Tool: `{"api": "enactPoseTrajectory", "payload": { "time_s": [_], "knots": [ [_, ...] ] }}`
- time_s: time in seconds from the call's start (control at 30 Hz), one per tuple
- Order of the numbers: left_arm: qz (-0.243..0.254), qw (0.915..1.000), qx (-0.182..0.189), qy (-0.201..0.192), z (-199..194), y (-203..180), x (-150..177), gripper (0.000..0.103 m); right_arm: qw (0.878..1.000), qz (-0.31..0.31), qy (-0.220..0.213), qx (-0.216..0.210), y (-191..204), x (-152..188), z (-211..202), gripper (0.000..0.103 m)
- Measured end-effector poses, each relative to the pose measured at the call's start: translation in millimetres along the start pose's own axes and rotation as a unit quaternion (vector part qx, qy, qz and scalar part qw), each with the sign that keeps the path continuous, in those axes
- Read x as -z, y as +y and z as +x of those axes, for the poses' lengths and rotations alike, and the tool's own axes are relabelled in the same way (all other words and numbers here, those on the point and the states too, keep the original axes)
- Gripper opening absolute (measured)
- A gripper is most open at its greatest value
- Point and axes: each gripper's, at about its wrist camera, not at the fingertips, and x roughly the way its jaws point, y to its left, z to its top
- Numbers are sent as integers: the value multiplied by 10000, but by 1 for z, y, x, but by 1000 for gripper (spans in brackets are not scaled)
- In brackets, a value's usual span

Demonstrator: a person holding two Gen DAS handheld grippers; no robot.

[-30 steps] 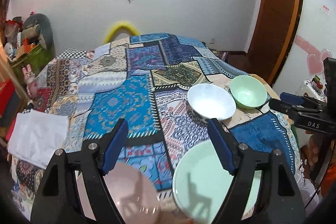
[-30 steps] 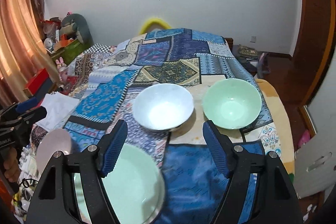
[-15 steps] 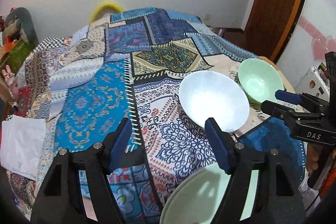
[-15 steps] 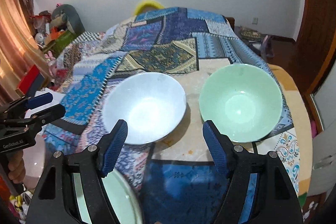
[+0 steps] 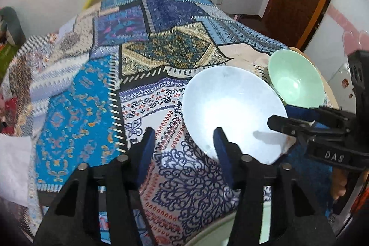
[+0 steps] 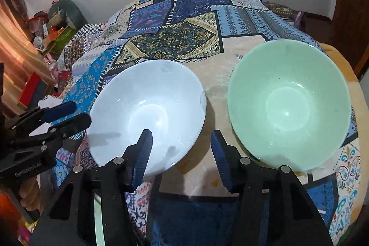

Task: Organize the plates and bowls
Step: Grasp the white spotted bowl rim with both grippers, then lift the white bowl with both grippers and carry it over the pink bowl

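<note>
Left wrist view: the left gripper (image 5: 183,145) hangs over the patchwork cloth (image 5: 76,112), jaws closing on nothing, its right finger over the white bowl's (image 5: 233,114) rim.

Right wrist view: the right gripper (image 6: 181,150), jaws closing and empty, straddles the gap between white bowl (image 6: 147,112) and green bowl (image 6: 288,105) near the tabletop's right edge; contact is perhaps absent.
</note>
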Motion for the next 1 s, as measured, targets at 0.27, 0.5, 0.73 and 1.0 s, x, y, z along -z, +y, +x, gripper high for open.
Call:
{"api": "enactPoseTrajectory", "payload": {
  "time_s": [0.27,0.5,0.73,1.0],
  "knots": [
    [-179,9982,232,514,36,4,-10,32,9999,70,121,-69,-2,-4,18,39],
    [8,9978,231,628,47,-6,-12,19,9993,200,253,-186,-7,-7,29,21],
    [106,9983,75,568,47,-11,-11,16,9992,267,187,-222,-7,-5,28,20],
    [284,9989,-122,358,26,-15,-3,15,9995,155,149,-221,2,-1,17,19]
  ]
}}
